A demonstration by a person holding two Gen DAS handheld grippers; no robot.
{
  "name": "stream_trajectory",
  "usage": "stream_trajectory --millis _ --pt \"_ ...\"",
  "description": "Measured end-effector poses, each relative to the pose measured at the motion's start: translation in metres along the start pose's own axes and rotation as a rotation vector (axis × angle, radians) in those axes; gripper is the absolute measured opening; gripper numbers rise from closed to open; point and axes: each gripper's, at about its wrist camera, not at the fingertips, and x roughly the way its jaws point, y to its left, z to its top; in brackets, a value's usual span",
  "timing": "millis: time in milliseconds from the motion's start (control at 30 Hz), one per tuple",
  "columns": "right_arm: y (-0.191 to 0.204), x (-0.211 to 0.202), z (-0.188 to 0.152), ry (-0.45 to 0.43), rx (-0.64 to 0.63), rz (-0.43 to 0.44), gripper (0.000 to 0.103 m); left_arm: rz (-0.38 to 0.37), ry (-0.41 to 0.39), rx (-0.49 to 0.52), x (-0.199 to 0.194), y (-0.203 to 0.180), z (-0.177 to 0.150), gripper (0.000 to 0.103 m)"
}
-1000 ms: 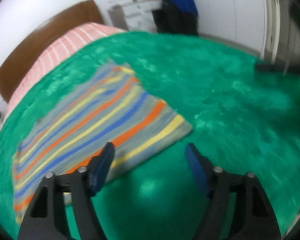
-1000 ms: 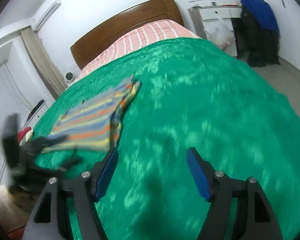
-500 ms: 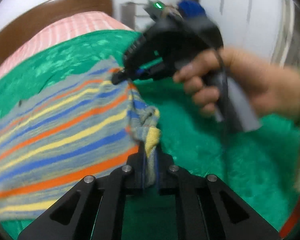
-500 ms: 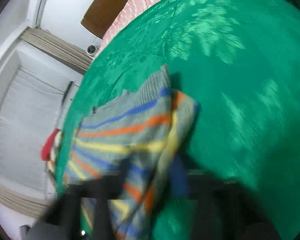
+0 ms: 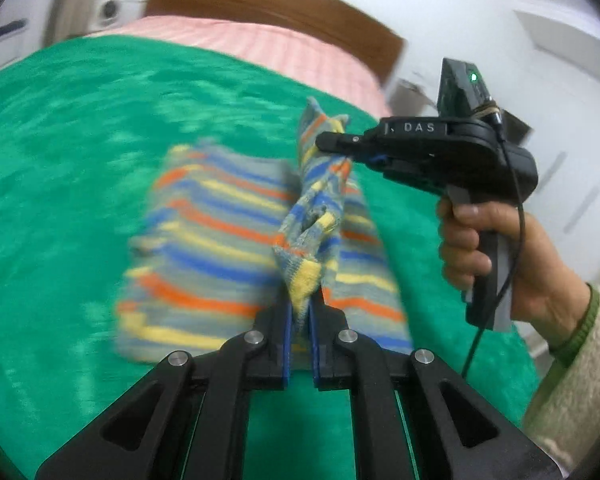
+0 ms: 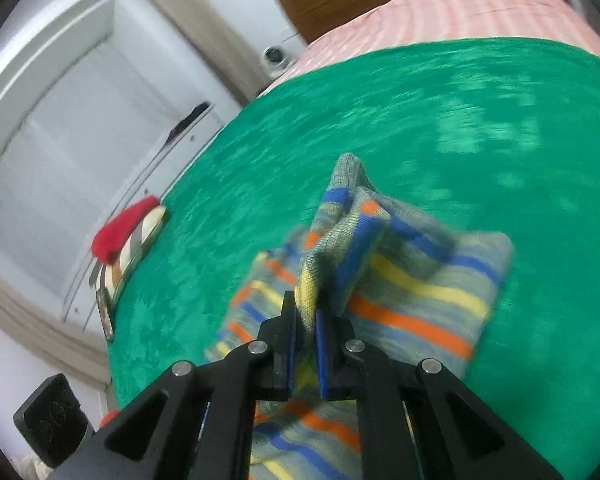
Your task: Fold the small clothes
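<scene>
While a green plush blanket (image 5: 80,128) is spread across nearly the whole bed, a strip of pink striped bedding (image 5: 260,46) is left showing at the far end, below a brown wooden headboard (image 5: 276,4). White walls are seen behind it, and in the right wrist view a tall white panelled door or wardrobe front (image 6: 56,128) is seen beyond the bed's edge, with a red item (image 6: 120,232) lying on striped fabric at the blanket's margin and a dark box (image 6: 52,416) lower down. A small striped garment (image 5: 220,240), grey with blue, orange and yellow bands, is placed near the middle of the blanket, partly lying flat and partly raised into a ridge. One bunched yellow-edged corner is clamped between the closed fingers of the left gripper (image 5: 300,312). A second corner is pinched tight by the right gripper (image 6: 305,336), which is also seen from the left wrist view as a black pistol-shaped tool held in the person's right hand (image 5: 500,256), with a cream sleeve at the wrist. Compared with a second ago, when both grippers were held wide apart above the blanket and the garment was lying flat and untouched, both are now shut on its edge and that edge has been lifted clear of the surface. Compared with half a second ago, the raised fold has been carried further over the flat part.
</scene>
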Motion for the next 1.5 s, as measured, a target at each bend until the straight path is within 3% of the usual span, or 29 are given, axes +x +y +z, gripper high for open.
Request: stream_trajectory --millis 133,200,267,300,367,433,533,600,633,667,733,800,867,933,967,1067,1167,1500 --pt "0.037 0.065 0.002 0.047 -0.04 -0.022 0.009 0.095 0.023 -0.044 -0.005 0.034 -0.003 0.008" --pt "0.048 0.09 -0.001 0.054 -0.03 -0.017 0.016 0.161 0.05 -0.032 -0.003 0.037 -0.006 0.026" --pt "0.047 0.094 -0.002 0.029 0.023 0.025 0.035 0.2 0.043 -0.03 -0.014 0.045 -0.009 0.058" --pt "0.045 0.088 -0.004 0.003 0.044 0.032 0.041 0.195 0.024 -0.03 -0.02 0.047 -0.01 0.064" --pt "0.04 0.065 -0.006 -0.055 0.073 0.044 0.041 0.166 -0.029 -0.029 -0.033 0.049 -0.01 0.074" --pt "0.033 0.038 -0.01 -0.079 0.063 -0.007 0.041 0.141 -0.048 -0.031 -0.038 0.049 -0.008 0.074" --pt "0.034 -0.005 -0.031 -0.08 -0.067 -0.129 0.041 0.12 -0.034 -0.018 -0.028 0.047 0.001 0.071" --pt "0.041 -0.027 -0.058 -0.062 -0.162 -0.157 0.041 0.167 0.004 -0.007 -0.008 0.05 0.008 0.041" --pt "0.044 -0.033 -0.07 -0.051 -0.192 -0.156 0.041 0.2 0.041 -0.02 0.0 0.054 0.008 0.017" --pt "0.047 -0.036 -0.089 -0.03 -0.221 -0.144 0.041 0.216 0.091 -0.048 0.012 0.063 0.005 0.01" --pt "0.043 -0.03 -0.123 0.032 -0.219 -0.117 0.039 0.234 0.125 -0.072 0.018 0.071 -0.001 0.011" --pt "0.032 -0.007 -0.158 0.149 -0.199 -0.175 0.036 0.262 0.131 -0.045 0.014 0.07 -0.002 0.013" --pt "0.038 -0.018 -0.174 0.086 -0.226 -0.233 0.036 0.309 0.131 -0.024 0.003 0.068 -0.001 0.024" --pt "0.045 -0.031 -0.18 0.08 -0.199 -0.307 0.05 0.386 0.118 -0.009 -0.011 0.067 0.0 0.034" --pt "0.047 -0.041 -0.185 0.059 -0.169 -0.318 0.054 0.418 0.108 -0.003 -0.017 0.068 0.0 0.051" --pt "0.056 -0.068 -0.199 -0.01 -0.145 -0.33 0.076 0.445 0.064 0.018 -0.033 0.066 0.004 0.082" --pt "0.064 -0.086 -0.217 -0.054 -0.135 -0.367 0.079 0.495 0.02 0.06 -0.046 0.059 0.003 0.087" --pt "0.055 -0.092 -0.241 -0.067 -0.028 -0.393 0.082 0.525 -0.011 0.134 -0.055 0.045 0.003 0.088"
